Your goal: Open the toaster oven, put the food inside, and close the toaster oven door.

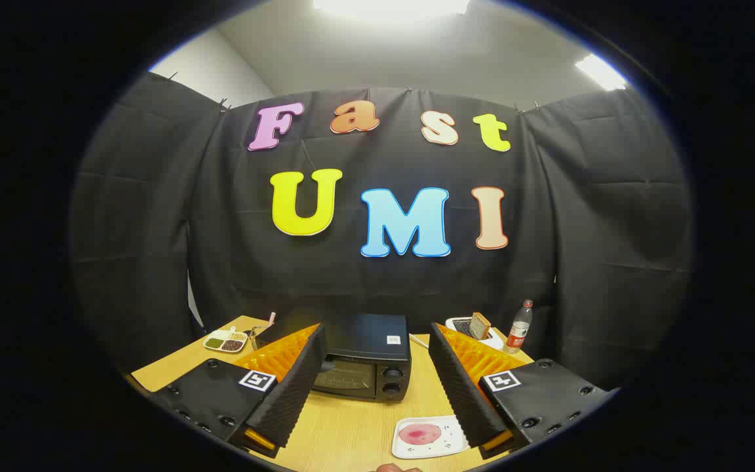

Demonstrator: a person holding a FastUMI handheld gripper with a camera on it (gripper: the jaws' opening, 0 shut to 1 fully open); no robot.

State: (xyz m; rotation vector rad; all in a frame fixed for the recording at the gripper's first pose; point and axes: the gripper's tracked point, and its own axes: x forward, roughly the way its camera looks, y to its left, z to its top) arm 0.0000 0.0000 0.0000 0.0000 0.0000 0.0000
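The gripper (377, 341) hangs above the table (351, 426), fingers spread wide and empty. The closed toaster oven (366, 357) sits between them.

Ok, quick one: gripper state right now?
Gripper: open, holding nothing; its fingers are spread above the table, with the closed toaster oven ahead between them.

A staged recording booth: black cloth walls hang behind a wooden bench (351, 432), where a toaster oven (364, 357) sits with a bottle (519, 328) and toaster (472, 326) to its right.
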